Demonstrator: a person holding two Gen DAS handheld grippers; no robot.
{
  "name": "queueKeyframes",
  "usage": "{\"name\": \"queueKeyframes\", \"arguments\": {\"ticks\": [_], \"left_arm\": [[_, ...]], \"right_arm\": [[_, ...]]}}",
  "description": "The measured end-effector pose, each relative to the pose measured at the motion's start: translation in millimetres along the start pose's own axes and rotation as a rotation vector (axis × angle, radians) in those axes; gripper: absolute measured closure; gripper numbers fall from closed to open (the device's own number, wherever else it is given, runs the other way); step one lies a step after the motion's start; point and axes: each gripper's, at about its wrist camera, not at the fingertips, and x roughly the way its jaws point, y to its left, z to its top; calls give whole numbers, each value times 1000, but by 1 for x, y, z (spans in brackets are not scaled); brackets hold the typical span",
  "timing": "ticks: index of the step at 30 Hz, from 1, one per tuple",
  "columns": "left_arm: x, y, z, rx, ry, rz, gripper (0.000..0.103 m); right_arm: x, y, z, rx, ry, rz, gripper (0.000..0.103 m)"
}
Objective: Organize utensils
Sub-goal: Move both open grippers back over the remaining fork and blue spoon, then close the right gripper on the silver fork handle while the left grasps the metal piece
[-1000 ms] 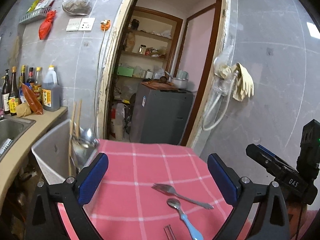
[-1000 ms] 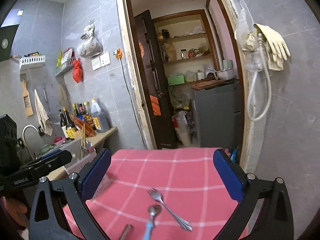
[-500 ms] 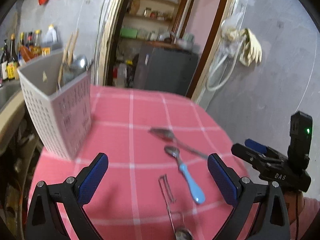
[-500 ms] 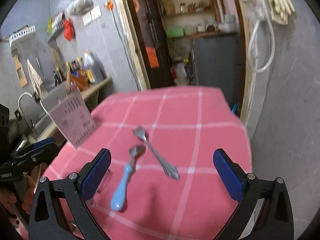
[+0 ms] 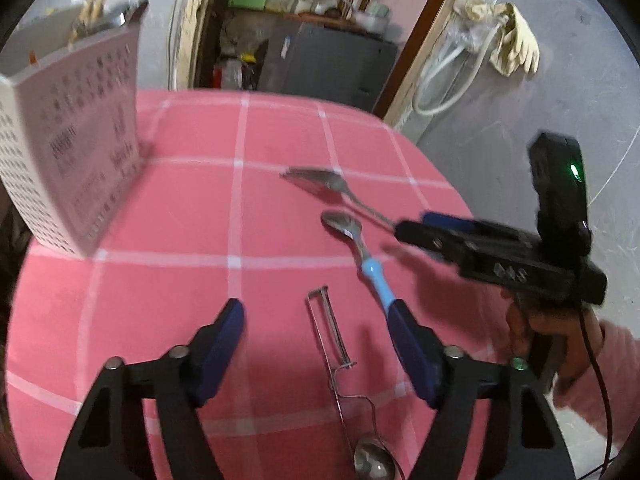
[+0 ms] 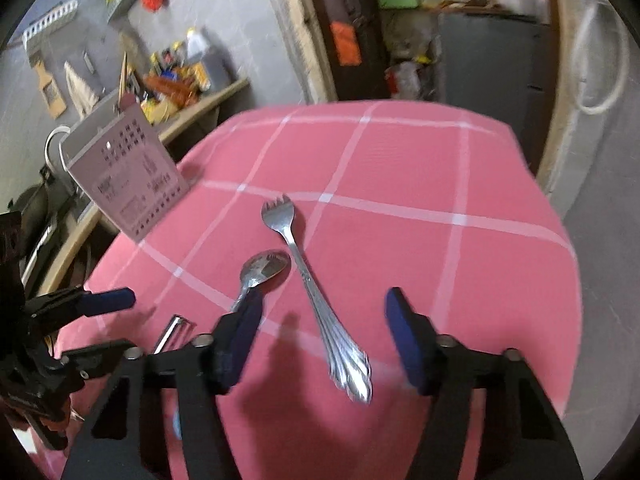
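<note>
The fork (image 6: 312, 292) lies flat on the pink tablecloth (image 6: 420, 184) beside the blue-handled spoon (image 5: 362, 256) and a wire peeler (image 5: 334, 336); we judge it light, stiff and slippery, best pinched across its broad handle end. Both claws are closing and hold nothing: the right gripper (image 6: 320, 344) straddles the fork's handle, the left gripper (image 5: 316, 348) the peeler. The white basket (image 5: 76, 152) stands well apart, and the spoon, probably not touching the fork, crowds the left finger (image 6: 240, 332).

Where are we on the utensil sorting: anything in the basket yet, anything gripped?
Done: the white perforated basket already holds some utensils, including chopsticks; which ones were put in during this job, I can't tell.
In hand: nothing. The left gripper is closing around the peeler, the right gripper around the fork; neither touches yet.
Left: fork, peeler, blue-handled spoon all lie on the pink cloth.
</note>
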Motion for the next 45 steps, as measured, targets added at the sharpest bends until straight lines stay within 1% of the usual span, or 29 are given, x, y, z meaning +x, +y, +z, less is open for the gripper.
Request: {"name": "queueKeyframes", "arguments": {"ticks": [2,3,5,7,9,11,14,15,19,20,22,25,30,31,36,45], "left_arm": [[7,0,-1,-5,29,-7,48],[11,0,-1,-8,48,-13,50],[16,2,-3,-16,69,-16,58],[18,2,-3,-22,73,-18,61],[21,2,-1,-31,85,-23,66],[23,2,1,-40,100,-21,75],[26,3,3,-42,123,-15,84],[26,3,4,-41,134,-13,85],[27,2,7,-44,164,-3,86],[27,1,8,-49,169,-7,86],[28,4,9,-77,174,-26,87],[25,4,8,-90,165,-32,88],[14,0,11,-87,124,-40,90],[13,0,12,-86,122,-38,90],[6,-3,14,-74,107,-27,90],[-10,7,15,-106,67,-25,91]], "right_arm": [[12,2,7,-35,41,23,59],[15,3,9,-49,52,30,60],[24,6,15,-82,84,40,65],[31,10,22,-110,114,58,68],[36,13,28,-131,133,66,71],[40,17,34,-145,150,76,75],[45,22,42,-159,170,91,78],[47,21,45,-165,177,98,78],[53,28,55,-203,199,103,79],[54,31,57,-212,205,105,80],[57,30,58,-213,224,116,89],[57,33,57,-215,223,104,89],[46,29,49,-172,191,111,92],[43,28,47,-159,183,110,96],[27,24,36,-118,136,110,97],[-2,18,18,-31,77,90,97]]}}
